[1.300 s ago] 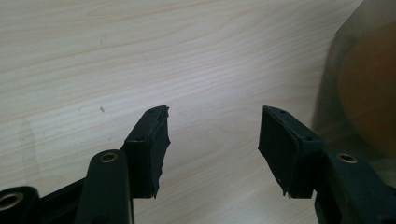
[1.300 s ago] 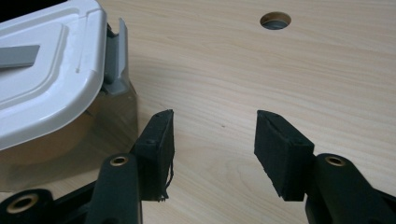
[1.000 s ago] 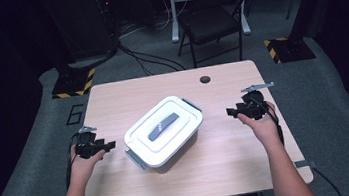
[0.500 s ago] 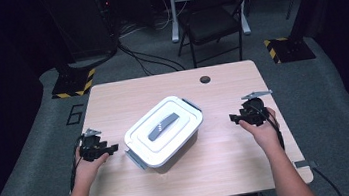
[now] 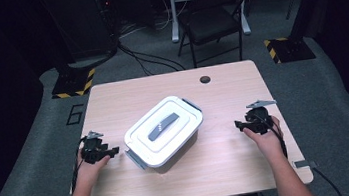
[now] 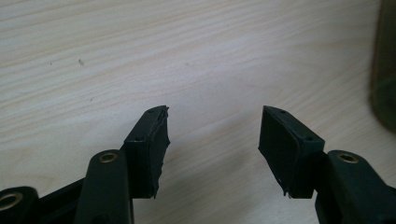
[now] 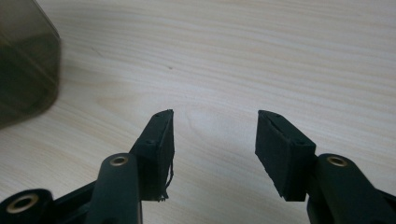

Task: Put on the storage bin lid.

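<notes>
White box (image 5: 163,137) with grey handle on its lid sits mid-table, turned at a slant, grey latches at both short ends, lid on. Table (image 5: 231,166) is pale wood, with a small dark hole (image 5: 205,79) near its far edge.

Left gripper (image 5: 111,151) rests low on the table just beside the box's near-left latch, not touching it. Jaws spread, nothing between them; the left gripper view shows bare wood in the gap (image 6: 212,140) and a dark box wall at the right edge.

Right gripper (image 5: 238,124) lies well apart from the box, on its right, pointing toward it. Jaws spread, gap empty over wood (image 7: 214,140); smoky box wall (image 7: 23,65) shows at upper left.

Beyond the table: grey floor, a black chair (image 5: 211,20), cables, two yellow-and-black striped bases.
</notes>
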Demonstrator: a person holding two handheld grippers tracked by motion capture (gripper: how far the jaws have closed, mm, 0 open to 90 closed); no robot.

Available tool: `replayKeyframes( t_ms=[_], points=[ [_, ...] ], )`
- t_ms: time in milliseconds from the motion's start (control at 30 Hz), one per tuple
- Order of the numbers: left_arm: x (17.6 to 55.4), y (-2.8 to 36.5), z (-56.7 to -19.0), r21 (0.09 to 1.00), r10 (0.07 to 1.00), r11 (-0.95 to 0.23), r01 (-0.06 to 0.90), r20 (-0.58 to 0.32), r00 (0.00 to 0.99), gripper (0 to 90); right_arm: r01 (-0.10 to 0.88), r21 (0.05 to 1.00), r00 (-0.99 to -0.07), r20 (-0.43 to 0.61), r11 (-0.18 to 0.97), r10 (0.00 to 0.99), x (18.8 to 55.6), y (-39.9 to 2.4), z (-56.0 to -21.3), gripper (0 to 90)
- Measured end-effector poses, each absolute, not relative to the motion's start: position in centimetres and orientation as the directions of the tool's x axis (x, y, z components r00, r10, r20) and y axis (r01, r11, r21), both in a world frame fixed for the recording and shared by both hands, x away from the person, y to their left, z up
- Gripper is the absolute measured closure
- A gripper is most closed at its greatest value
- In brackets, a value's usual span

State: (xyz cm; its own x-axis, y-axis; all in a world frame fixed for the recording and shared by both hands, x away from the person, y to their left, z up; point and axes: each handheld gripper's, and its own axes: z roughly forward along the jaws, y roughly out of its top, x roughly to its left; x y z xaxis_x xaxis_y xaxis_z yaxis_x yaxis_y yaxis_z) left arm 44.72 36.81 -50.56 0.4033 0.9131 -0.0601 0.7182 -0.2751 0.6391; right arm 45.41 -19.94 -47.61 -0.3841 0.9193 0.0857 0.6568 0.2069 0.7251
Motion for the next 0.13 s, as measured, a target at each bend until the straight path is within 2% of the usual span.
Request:
replayKeyframes(
  t_ms=[133],
  points=[
    [44.72, 37.02, -50.89, 0.639, 0.914, -0.273, 0.719, -0.062, 0.402, 42.1, 0.664, 0.721, -0.366, 0.083, 0.198, 0.927, 45.44, -20.27, -48.31, 46.2]
  ],
)
